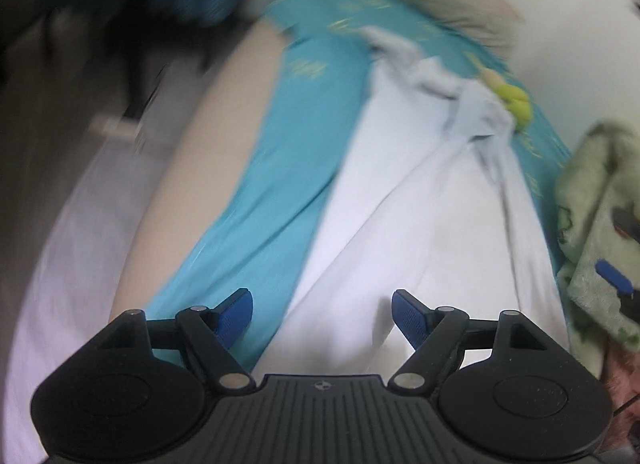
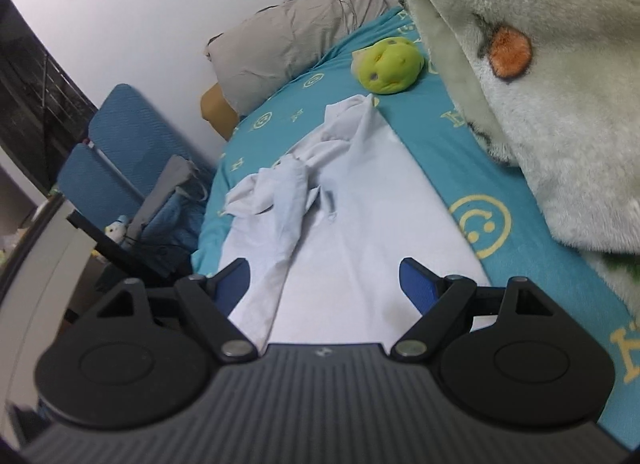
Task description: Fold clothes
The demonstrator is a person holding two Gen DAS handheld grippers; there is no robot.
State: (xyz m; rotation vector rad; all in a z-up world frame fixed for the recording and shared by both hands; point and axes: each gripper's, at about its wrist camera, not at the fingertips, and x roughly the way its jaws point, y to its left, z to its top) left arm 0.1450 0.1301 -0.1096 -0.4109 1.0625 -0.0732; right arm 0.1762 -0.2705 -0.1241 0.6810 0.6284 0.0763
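A pale white garment [image 2: 352, 200] lies lengthwise on the teal bed sheet [image 2: 440, 132], its far end crumpled with a sleeve bunched toward the left. In the blurred left wrist view the same garment [image 1: 400, 224] runs up the frame. My left gripper [image 1: 322, 314] hangs above its near end, jaws wide apart, with nothing pinched between the blue pads [image 1: 236, 314]. My right gripper [image 2: 325, 284] also stands open over the near end of the garment, with the cloth below its fingers and nothing gripped.
A fluffy green blanket [image 2: 540, 84] fills the right side of the bed. A yellow-green plush toy [image 2: 388, 64] and a grey pillow [image 2: 292, 44] lie at the far end. A blue chair [image 2: 116, 160] stands left of the bed.
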